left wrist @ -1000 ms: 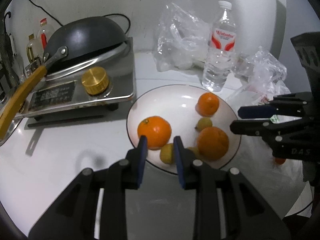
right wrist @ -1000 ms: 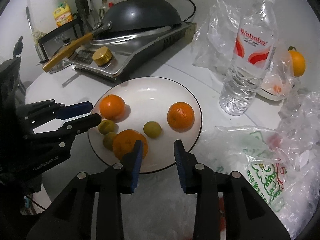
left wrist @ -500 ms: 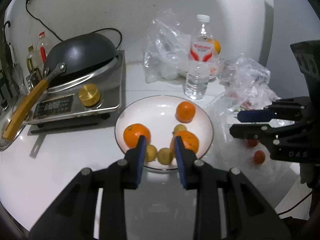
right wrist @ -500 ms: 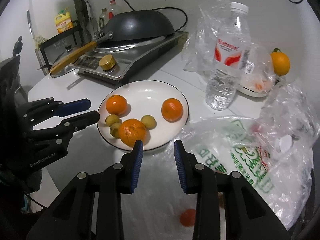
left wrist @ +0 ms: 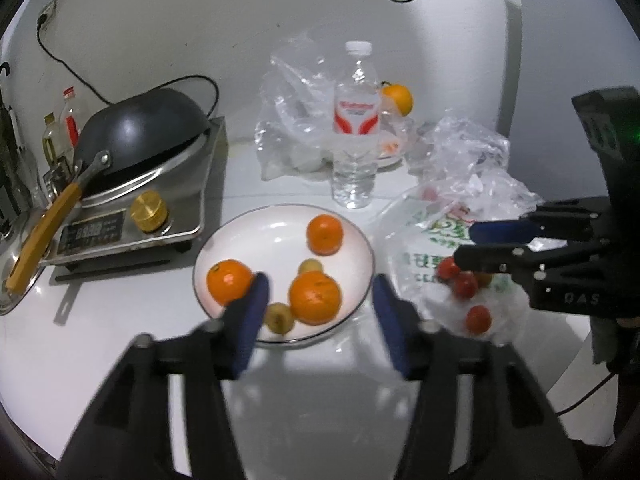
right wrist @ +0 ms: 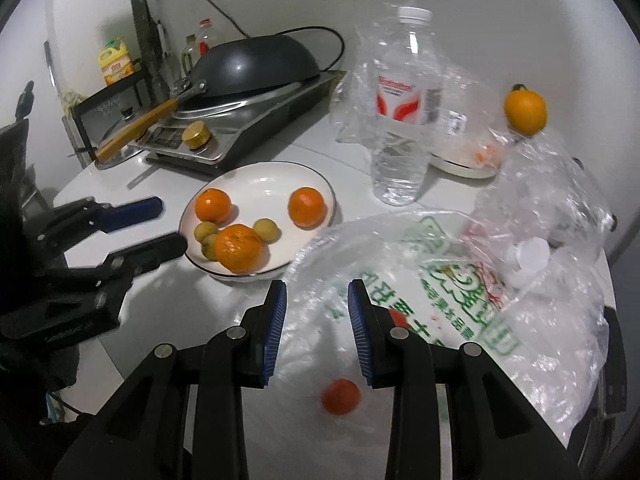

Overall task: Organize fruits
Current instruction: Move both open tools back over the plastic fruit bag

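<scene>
Crowding white plate (right wrist: 320,184): bottle (right wrist: 400,128), printed bag (right wrist: 440,280).

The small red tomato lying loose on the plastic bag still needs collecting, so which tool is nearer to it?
Right. The right tool hangs just above the tomato, which shows between its fingers. The left tool, jaws opening and empty, is over the plate, off to the side.

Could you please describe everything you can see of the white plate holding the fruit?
The white plate is round and shallow, with a thin dark line around its rim and a glossy, ceramic-looking surface. It sits flat on the white table, in front of the cooker and beside the printed plastic bag, whose edge reaches its rim. On it lie three oranges and three small yellow-green fruits, clustered toward one side; the far part is bare. Neither gripper touches it.
</scene>
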Available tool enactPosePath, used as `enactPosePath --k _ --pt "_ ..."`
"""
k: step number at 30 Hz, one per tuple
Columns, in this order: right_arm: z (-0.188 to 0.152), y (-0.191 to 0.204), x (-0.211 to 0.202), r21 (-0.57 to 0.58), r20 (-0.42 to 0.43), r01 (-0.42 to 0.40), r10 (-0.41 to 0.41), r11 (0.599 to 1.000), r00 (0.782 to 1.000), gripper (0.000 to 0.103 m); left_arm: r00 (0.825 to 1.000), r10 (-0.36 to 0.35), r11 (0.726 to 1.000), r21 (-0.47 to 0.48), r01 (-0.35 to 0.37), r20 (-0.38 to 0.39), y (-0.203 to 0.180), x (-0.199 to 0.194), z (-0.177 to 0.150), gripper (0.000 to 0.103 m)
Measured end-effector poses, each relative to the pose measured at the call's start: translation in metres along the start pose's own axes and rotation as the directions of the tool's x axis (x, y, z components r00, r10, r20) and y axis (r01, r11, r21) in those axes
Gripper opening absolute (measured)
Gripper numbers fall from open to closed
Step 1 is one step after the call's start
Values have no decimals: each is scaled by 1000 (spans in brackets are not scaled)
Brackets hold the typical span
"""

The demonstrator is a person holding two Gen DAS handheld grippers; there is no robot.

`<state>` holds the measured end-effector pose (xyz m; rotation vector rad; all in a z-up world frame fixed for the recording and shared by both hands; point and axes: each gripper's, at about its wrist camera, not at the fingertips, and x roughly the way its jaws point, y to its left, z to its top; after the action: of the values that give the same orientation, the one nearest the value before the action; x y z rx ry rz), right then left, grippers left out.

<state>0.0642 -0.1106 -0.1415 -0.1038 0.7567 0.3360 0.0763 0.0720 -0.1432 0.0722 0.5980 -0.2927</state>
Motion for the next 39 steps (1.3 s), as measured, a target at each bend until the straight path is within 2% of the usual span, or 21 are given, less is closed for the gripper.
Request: enactPosePath --k 11,23,30,39 --pt "-22 -28 -13 54 9 3 -4 999 1000 34 999 -45 998 49 45 -6 -43 -1 6 57" --pt "-50 -68 -20 121 5 15 -15 993 1000 34 997 -69 991 108 74 -47 -88 12 10 57" --pt "-58 -77 -12 112 -10 -11 13 994 1000 34 992 -87 986 133 99 -94 -111 27 8 57" --pt "-65 -79 5 86 -49 -58 62 995 997 34 983 -83 987 123 104 -166 -126 49 -10 57"
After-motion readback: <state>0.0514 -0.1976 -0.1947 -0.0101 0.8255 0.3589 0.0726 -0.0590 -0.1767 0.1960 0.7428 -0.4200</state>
